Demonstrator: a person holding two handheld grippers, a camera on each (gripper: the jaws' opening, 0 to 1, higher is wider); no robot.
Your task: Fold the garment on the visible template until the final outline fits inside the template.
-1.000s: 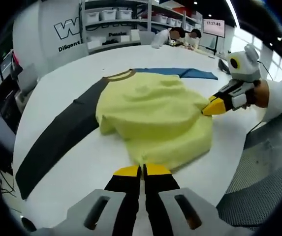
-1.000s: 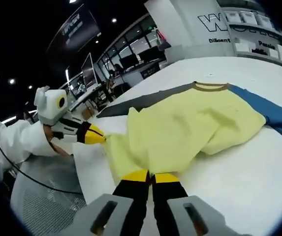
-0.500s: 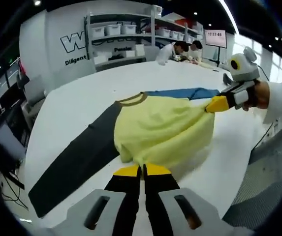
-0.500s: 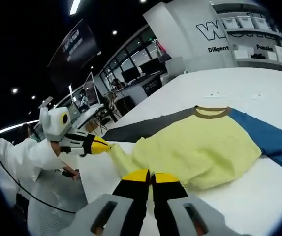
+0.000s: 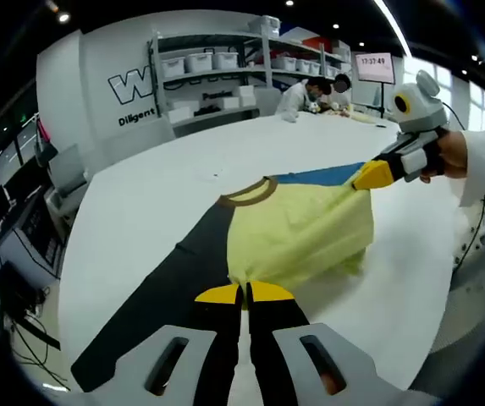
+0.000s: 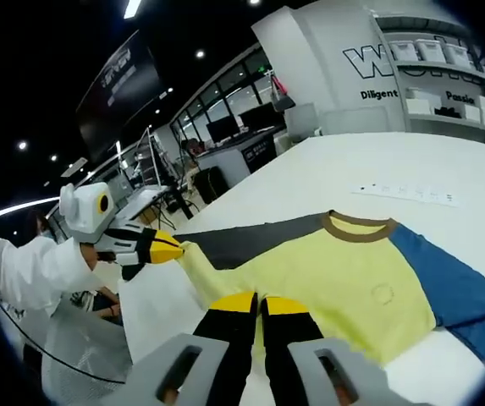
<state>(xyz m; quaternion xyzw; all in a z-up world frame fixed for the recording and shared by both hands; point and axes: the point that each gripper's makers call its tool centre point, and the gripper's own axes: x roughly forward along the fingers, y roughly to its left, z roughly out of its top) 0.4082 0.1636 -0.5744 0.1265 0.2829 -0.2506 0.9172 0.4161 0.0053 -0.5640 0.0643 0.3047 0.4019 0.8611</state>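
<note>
Garment: a yellow long-sleeved shirt (image 5: 297, 237) with a brown collar (image 5: 247, 193), one dark grey sleeve (image 5: 153, 309) and one blue sleeve (image 5: 320, 176), is held stretched above the white counter (image 5: 140, 194). The left gripper (image 5: 244, 293) is clamped on one hem corner, the right gripper (image 6: 259, 303) on the other, fingers together on the cloth. No template outline can be made out on the counter. Uneven pull between the two corners is judged likely to skew the fold; a slipped corner would let the body collapse into creases, and the grey sleeve, lying toward the counter edge, could slide off.
</note>
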